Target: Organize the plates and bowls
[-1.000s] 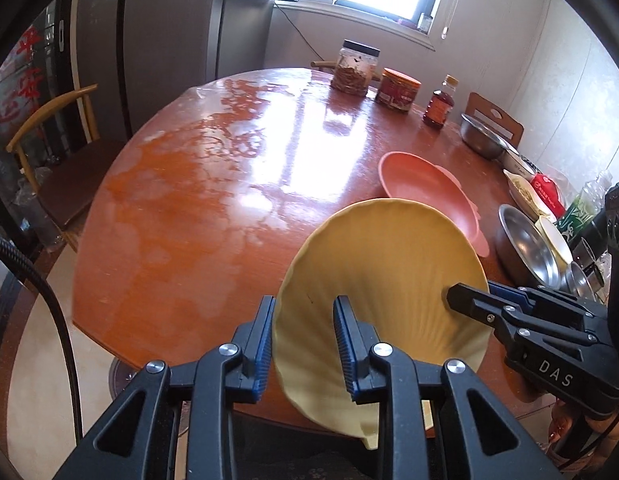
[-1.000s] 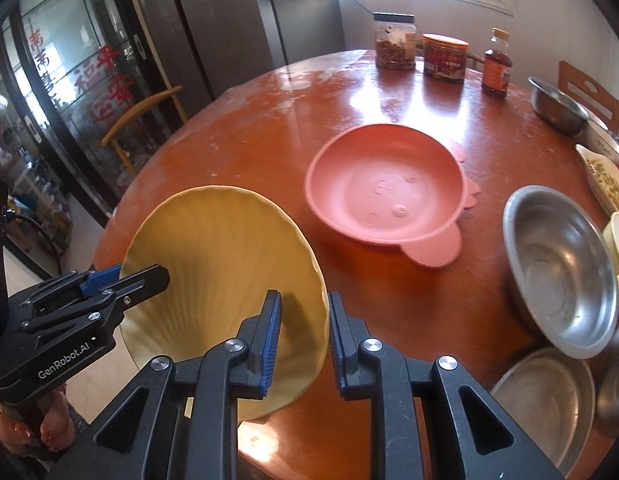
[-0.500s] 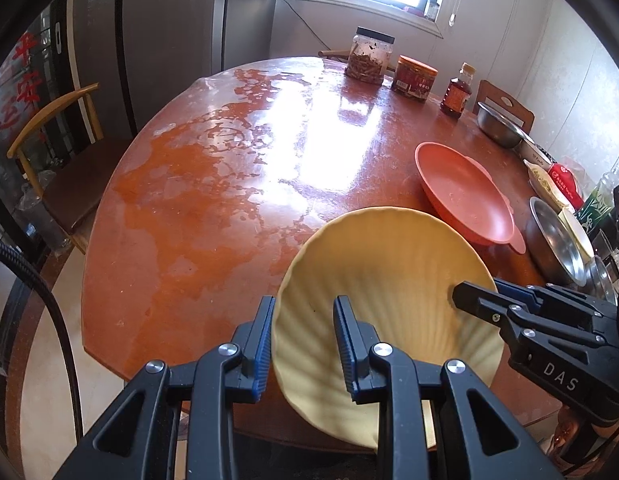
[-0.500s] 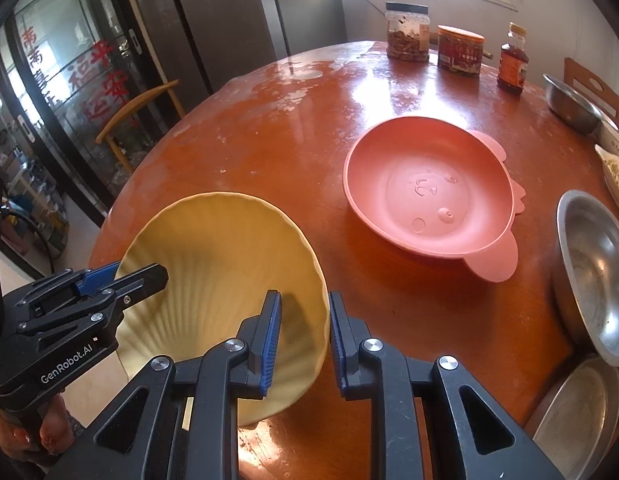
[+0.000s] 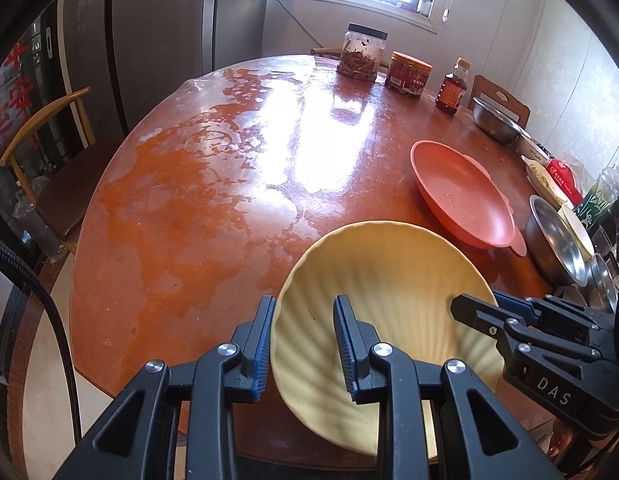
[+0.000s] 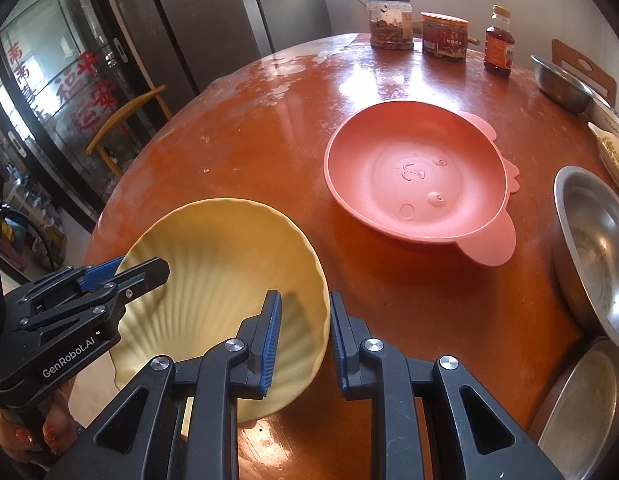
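I hold the yellow plate (image 5: 389, 304) by its rim from two sides. The left gripper (image 5: 305, 344) is clamped on one edge and the right gripper (image 6: 303, 340) on the other. It hangs tilted at the bottom of both frames, over the near edge of the table (image 5: 213, 184). If one grip slips, it could drop. It could also bump the pink bowl (image 6: 417, 176), middle right. The plate is ribbed like a shell.

My yellow ribbed bowl (image 5: 389, 304) tilts above the table edge, clamped at both rims; pink plate (image 6: 417, 172) lies flat beyond.
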`<state>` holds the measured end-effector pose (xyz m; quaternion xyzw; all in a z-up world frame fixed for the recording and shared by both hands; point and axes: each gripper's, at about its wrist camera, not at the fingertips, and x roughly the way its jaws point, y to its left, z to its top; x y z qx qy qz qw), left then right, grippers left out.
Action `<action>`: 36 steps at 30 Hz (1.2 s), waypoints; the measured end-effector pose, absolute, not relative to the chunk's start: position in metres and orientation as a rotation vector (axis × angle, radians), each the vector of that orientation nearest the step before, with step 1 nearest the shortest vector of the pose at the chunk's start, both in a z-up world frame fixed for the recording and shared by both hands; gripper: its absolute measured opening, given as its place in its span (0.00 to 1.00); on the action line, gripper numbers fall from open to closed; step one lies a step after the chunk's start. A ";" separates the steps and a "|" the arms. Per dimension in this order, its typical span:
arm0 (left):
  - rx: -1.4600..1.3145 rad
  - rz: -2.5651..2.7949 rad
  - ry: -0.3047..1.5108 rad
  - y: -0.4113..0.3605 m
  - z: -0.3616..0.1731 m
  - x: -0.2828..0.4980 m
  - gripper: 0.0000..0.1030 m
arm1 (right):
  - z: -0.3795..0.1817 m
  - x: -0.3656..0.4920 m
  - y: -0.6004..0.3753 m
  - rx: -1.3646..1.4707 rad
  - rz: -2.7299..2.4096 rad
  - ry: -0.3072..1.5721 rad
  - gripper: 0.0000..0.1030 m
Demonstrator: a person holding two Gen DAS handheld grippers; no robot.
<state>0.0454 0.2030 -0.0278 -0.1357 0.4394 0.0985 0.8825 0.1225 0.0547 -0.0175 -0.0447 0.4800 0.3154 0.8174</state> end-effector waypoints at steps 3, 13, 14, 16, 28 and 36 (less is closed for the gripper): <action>-0.278 0.207 0.912 0.202 -0.027 0.047 0.28 | -0.018 0.123 0.051 -0.076 0.673 1.028 0.25; -0.265 0.212 0.875 0.203 -0.015 0.050 0.29 | -0.010 0.127 0.039 -0.034 0.654 1.004 0.39; -0.262 0.214 0.874 0.203 -0.014 0.051 0.30 | -0.008 0.127 0.038 -0.031 0.654 1.000 0.39; -0.262 0.209 0.878 0.203 -0.014 0.052 0.30 | -0.006 0.127 0.034 -0.016 0.646 0.996 0.40; -0.254 0.218 0.840 0.202 0.003 0.047 0.43 | 0.008 0.128 0.004 0.067 0.576 0.945 0.52; -0.210 0.196 0.814 0.193 0.023 0.065 0.46 | 0.011 0.134 -0.019 0.204 0.492 0.934 0.58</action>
